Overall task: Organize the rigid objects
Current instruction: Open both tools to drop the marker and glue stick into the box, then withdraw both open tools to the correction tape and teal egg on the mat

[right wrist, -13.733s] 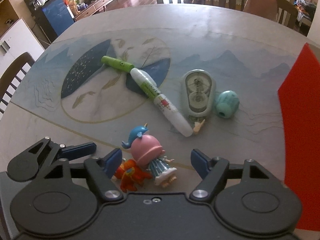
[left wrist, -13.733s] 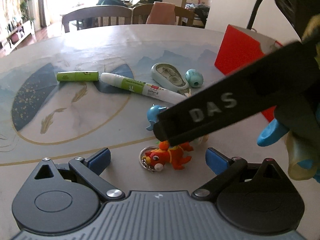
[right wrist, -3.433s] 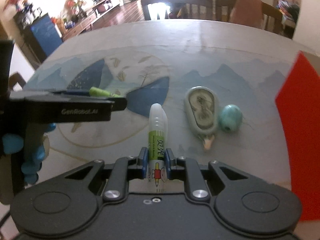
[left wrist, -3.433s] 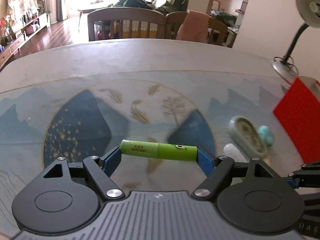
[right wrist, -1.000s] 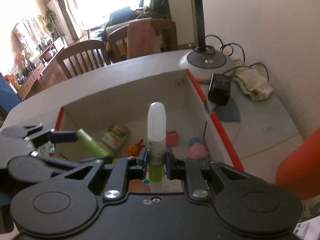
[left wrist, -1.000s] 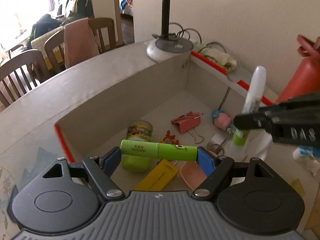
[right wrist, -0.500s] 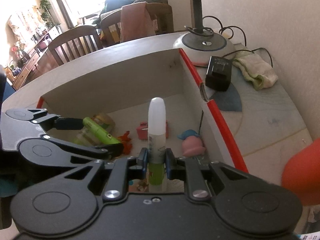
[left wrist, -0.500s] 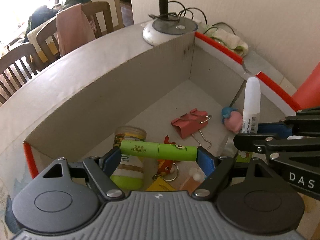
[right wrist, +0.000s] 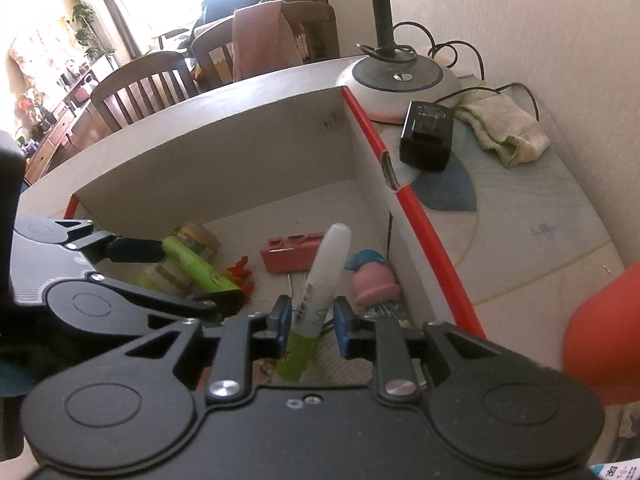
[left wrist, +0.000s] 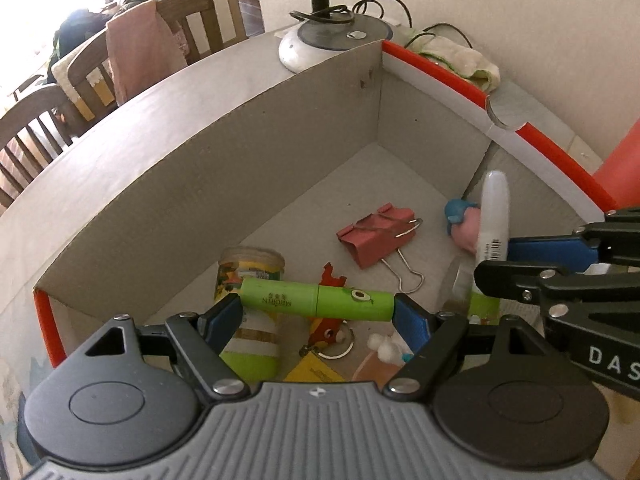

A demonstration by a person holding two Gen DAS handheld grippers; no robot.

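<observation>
Right wrist view: jaws just opening around blurred glue pen [right wrist: 320, 296]; left jaws grip green tube [left wrist: 316, 300].

Two wrist fisheye views, each looking steeply down along its own fingers, close above an open cardboard box [left wrist: 224, 184]. Left view faces the far corner; right view faces the red-edged side wall. Shared: box interior, pink binder clip [left wrist: 376, 236] [right wrist: 290, 258], lamp base [right wrist: 396, 84].
</observation>
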